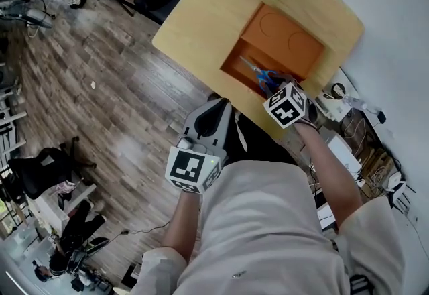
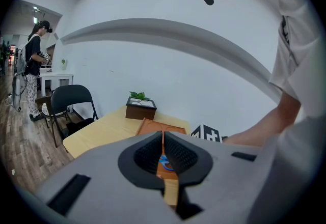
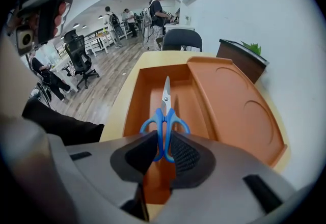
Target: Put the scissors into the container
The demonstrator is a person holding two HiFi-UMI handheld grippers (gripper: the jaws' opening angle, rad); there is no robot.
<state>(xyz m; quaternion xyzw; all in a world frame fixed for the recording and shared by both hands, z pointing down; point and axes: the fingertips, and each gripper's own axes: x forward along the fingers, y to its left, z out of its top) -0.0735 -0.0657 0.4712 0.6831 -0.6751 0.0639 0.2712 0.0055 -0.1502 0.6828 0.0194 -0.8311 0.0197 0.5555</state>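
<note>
orange container (image 1: 231, 64): stands on the pale wood table (image 1: 194, 15); it has a long open trough, with a raised panel bearing two round dents beside it.
scissors (image 3: 164, 116): blue-handled, over the trough and inside its walls, straight ahead of the right gripper (image 3: 164, 149).
long axis: the blades point away from the jaws and run along the trough's length, roughly midway between its two side walls; in the head view the tip (image 1: 247, 62) points toward the trough's far end.
nearer hand: the right one, already over the container's near end; the left is well apart from it.
right gripper state: jaws pinched onto the blue handle loops, one pad against each loop, with the blades sticking out free in front.
left gripper (image 2: 163, 154): jaws pressed together with nothing between them, held back by the person's body, off the table's near edge.
contact with trough floor: cannot tell whether the blades rest on it or hang just above.
coming move, as a judgement: the scissors already line up with the trough, so no turning looks needed; what is left is probably lowering them and letting the jaws part.
</note>
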